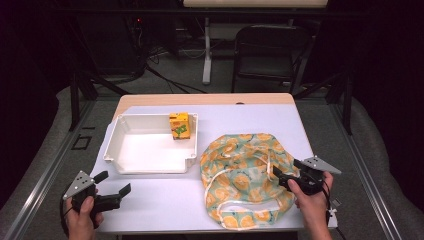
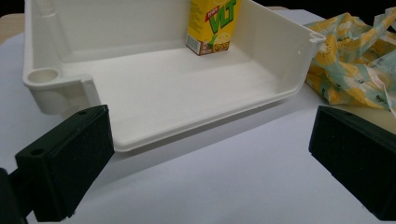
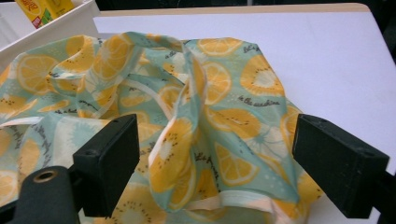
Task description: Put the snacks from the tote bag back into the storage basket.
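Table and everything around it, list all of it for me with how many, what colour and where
Table: one, white top with a wooden far edge, centre.
Tray: one, white plastic, left half of the table.
Drink carton: one, yellow and green, upright in the tray's far right corner.
Cloth bag: one, pale green with orange slices and cream straps, crumpled on the right half of the table.
Chair: one, black, on the floor beyond the table.
Left gripper: one, black, open above the table's near left, held by the left hand.
Right gripper: one, black, open over the bag's near right edge, held by the right hand.
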Demonstrator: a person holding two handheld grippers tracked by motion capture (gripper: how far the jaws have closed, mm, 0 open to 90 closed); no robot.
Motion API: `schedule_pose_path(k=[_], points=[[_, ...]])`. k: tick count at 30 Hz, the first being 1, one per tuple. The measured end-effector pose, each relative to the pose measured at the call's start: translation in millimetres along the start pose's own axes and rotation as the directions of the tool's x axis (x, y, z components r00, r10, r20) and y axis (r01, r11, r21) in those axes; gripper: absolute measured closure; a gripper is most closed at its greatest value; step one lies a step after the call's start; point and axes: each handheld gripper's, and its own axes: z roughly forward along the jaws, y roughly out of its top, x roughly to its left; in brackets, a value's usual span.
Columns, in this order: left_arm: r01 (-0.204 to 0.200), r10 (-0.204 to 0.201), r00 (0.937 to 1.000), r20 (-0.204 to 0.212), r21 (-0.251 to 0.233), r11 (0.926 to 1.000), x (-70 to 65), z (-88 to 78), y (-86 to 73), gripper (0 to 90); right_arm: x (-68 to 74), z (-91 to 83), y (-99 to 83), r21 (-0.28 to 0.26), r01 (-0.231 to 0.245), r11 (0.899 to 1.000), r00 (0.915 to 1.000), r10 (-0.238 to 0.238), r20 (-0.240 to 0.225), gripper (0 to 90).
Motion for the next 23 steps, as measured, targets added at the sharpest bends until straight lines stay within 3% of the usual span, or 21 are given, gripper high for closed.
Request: schedule_pose_path(k=[4, 8, 10, 14, 23], points=[[0.025, -0.025, 0.9995, -0.021, -0.007, 0.9997, 8.9, 1.6, -2.0, 0.1, -5.2, -0.1, 0.0, 0.003, 0.005, 1.000, 0.9999, -0.005, 0.013, 14.9], [0.035, -0.035, 0.9987, -0.037, -0.001, 0.9994, 12.5, 6.0, -4.1, 0.1, -13.6, -0.9, -1.5, -0.001, 0.052, 0.999, 0.9982, -0.052, 0.029, 14.8], [0.030, -0.030, 0.9989, -0.035, 0.003, 0.9995, 12.8, 6.9, -4.1, 0.1, -22.2, -6.0, -2.4, -0.009, 0.035, 0.999, 0.9994, -0.035, 0.007, 14.8], [0.028, -0.027, 0.9990, -0.035, 0.008, 0.9996, 13.2, 7.7, -4.3, 0.1, -33.8, -15.6, -6.9, 0.001, 0.036, 0.999, 0.9993, -0.036, 0.011, 14.8], [0.024, -0.024, 0.9993, -0.027, 0.011, 0.9996, 11.0, 11.5, -3.4, 0.3, -44.0, -22.2, -10.2, 0.004, 0.015, 1.000, 0.9995, -0.015, 0.028, 14.8]])
